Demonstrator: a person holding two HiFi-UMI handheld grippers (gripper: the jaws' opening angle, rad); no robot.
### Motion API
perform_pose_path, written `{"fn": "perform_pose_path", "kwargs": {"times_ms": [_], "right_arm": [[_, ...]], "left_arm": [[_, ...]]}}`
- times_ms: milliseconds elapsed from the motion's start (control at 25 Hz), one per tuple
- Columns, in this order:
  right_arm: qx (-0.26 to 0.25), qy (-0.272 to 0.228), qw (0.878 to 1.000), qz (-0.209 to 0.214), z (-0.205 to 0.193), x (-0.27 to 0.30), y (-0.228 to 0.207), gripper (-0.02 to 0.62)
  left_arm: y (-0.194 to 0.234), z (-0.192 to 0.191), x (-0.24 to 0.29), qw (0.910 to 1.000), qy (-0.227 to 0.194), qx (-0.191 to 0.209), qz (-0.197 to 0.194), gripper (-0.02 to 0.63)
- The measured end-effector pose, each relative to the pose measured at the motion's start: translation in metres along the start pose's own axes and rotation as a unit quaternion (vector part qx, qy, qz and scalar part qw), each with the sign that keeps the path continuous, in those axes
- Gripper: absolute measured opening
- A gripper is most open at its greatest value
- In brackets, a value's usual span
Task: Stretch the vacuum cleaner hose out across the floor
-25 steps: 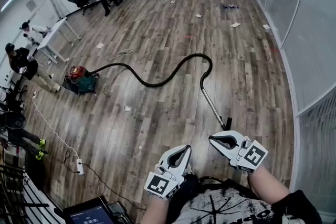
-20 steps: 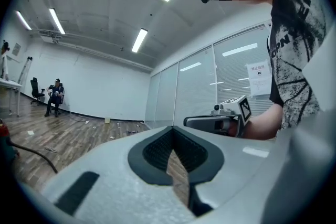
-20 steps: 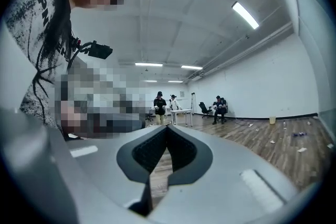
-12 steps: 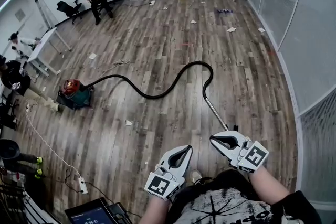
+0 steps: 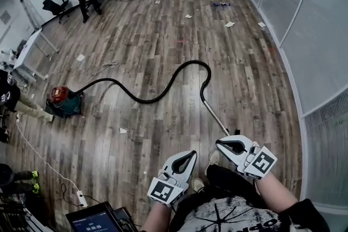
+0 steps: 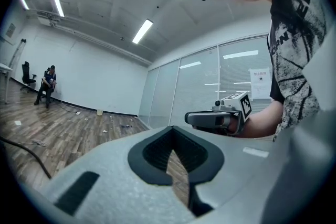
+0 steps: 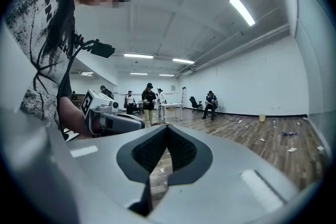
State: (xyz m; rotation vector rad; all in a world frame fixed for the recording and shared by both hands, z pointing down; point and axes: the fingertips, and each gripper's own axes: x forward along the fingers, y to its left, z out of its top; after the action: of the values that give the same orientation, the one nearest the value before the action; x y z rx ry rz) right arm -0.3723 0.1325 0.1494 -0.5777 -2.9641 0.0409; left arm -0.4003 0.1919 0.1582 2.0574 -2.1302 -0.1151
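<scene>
Left hand-held gripper [image 5: 191, 156]: jaws fully together, nothing between them. Right hand-held gripper [image 5: 222, 144]: the same, closed and empty. Both are held about level in front of the person's torso, near each other, touching no part of the vacuum.

Task thing: the metal wand [image 5: 215, 116] lies on the wooden floor [image 5: 163, 24], its near end just ahead of the right hand-held gripper in the head view. From the wand's far end the black hose [image 5: 163, 92] hooks over and runs in an S-curve to the red-and-green canister [image 5: 61, 100] at the left. The hose is slack, not stretched.

Judged step: approach, before any grasp.

Next move calls for opening one set of jaws, lowering to the wand or the hose beside it, closing on it, then drawing it away from the canister until the curves flatten. Risk: the canister may roll along.
</scene>
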Motion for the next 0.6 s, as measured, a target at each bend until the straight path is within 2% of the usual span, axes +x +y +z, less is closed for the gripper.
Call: {"fn": "perform_pose_path", "kwargs": {"times_ms": [80, 200, 360, 600], "right_arm": [[0.004, -0.002, 1.000, -0.009, -0.002, 0.000, -0.022, 0.006], [0.005, -0.003, 1.000, -0.023, -0.003, -0.001, -0.072, 0.006], [-0.007, -0.009, 0.999, -0.040, 0.002, -0.003, -0.142, 0.006], [-0.051, -0.033, 0.996, -0.061, 0.006, -0.017, -0.215, 0.006]], "left_arm": [[0.006, 0.008, 0.021, 0.9998, -0.014, 0.007, -0.012, 0.000], [0.023, 0.017, 0.070, 0.9996, -0.007, 0.013, -0.025, 0.000], [0.044, 0.030, 0.139, 0.9985, 0.018, 0.028, -0.043, 0.000], [0.056, 0.034, 0.216, 0.9951, 0.045, 0.046, -0.075, 0.000]]}}
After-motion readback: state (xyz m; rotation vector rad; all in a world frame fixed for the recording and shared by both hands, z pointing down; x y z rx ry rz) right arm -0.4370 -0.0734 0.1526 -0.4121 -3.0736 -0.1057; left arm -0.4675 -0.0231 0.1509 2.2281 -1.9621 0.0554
